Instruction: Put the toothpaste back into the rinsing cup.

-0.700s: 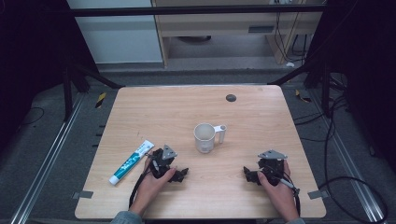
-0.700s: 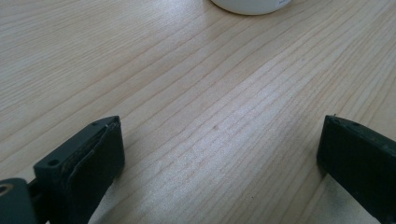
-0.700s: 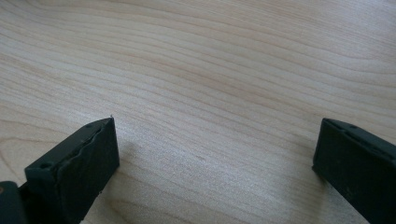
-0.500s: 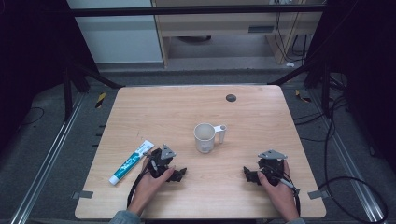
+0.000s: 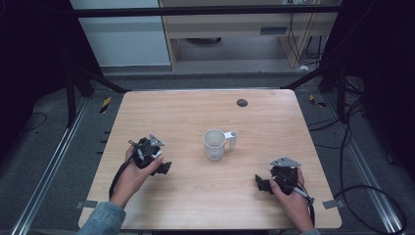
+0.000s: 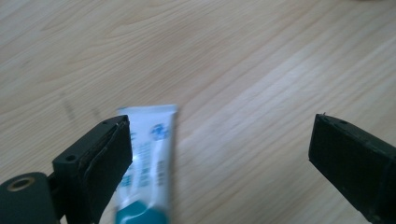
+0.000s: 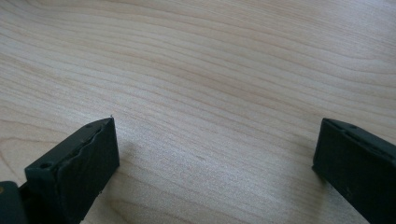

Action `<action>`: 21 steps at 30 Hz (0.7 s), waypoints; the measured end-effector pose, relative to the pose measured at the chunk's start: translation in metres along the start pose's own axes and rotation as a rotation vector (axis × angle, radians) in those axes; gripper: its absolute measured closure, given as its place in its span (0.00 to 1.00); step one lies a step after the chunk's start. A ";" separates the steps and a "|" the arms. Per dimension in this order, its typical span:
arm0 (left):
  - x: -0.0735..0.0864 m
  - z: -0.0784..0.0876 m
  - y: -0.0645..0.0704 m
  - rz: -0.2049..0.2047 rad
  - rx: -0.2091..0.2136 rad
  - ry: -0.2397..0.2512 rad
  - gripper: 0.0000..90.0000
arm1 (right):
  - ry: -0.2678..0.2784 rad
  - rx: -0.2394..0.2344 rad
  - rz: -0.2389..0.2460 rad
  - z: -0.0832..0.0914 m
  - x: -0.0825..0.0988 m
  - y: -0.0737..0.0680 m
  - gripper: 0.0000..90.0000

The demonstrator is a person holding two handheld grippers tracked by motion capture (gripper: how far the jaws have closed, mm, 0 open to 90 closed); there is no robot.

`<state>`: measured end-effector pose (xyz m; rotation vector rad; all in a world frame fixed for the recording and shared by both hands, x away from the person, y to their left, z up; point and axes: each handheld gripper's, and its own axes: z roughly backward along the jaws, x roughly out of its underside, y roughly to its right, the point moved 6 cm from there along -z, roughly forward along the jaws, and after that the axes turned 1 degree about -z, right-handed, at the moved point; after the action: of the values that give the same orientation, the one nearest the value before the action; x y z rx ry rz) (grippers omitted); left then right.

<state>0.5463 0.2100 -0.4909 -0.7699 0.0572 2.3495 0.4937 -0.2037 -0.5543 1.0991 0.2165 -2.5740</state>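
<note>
High view: a person's two hands rest low on a pale wooden bench (image 5: 293,112), each carrying a black gripper. The left gripper (image 5: 164,168) sits at the near left, over the spot where the tube lies, so the tube itself is covered from above by hand and gripper. The right gripper (image 5: 258,183) waits well apart at the near right. A white mug (image 5: 214,144), handle to the right, stands between and beyond them, touched by neither.

Left gripper view: the jaws stand wide, nothing pressed between them. A white and teal tube (image 6: 149,168) lies flat on the wood, its crimped flat end pointing away, its body just beside the inner face of the left-hand jaw and partly behind it; whether it touches that jaw cannot be told. The other jaw is well clear across bare wood.

Right gripper view: the jaws are wide apart above bare wood grain, holding nothing.

Judged from these pictures, the tube is light and soft-walled, glossy enough to slip, and likely to dent or squeeze if pinched hard. The crimped end is thin and floppy, a poor place to grip. The firmer hold looks to be across the body's width, near the middle or toward the cap end, with the jaws brought down either side so the tube sits centred rather than against one jaw.
</note>
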 end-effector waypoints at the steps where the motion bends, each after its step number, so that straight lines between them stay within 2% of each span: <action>1: 0.000 0.000 0.000 0.000 0.000 0.000 0.06 | 0.001 0.000 -0.001 0.000 0.000 0.000 0.00; 2: 0.002 0.001 -0.010 0.012 -0.006 -0.022 0.06 | 0.001 0.000 -0.001 0.000 0.000 0.000 0.00; 3: 0.002 0.001 -0.010 0.012 -0.006 -0.022 0.06 | 0.001 0.000 -0.001 0.000 0.000 0.000 0.00; 5: 0.008 0.000 -0.024 0.033 -0.013 -0.055 0.06 | 0.000 0.000 0.000 0.000 0.000 0.000 0.00; 6: 0.009 0.000 -0.027 0.037 -0.012 -0.061 0.06 | 0.000 0.000 0.000 0.000 0.000 0.000 0.00; 15: 0.022 -0.003 -0.040 0.043 0.004 -0.121 0.07 | 0.001 0.000 -0.001 0.000 0.000 0.000 0.00; 21: 0.025 -0.003 -0.044 0.042 0.012 -0.145 0.17 | 0.000 0.000 -0.001 0.000 0.000 0.000 0.00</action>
<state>0.5595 0.2582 -0.5000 -0.5958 0.0257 2.4353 0.4937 -0.2037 -0.5543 1.0995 0.2170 -2.5743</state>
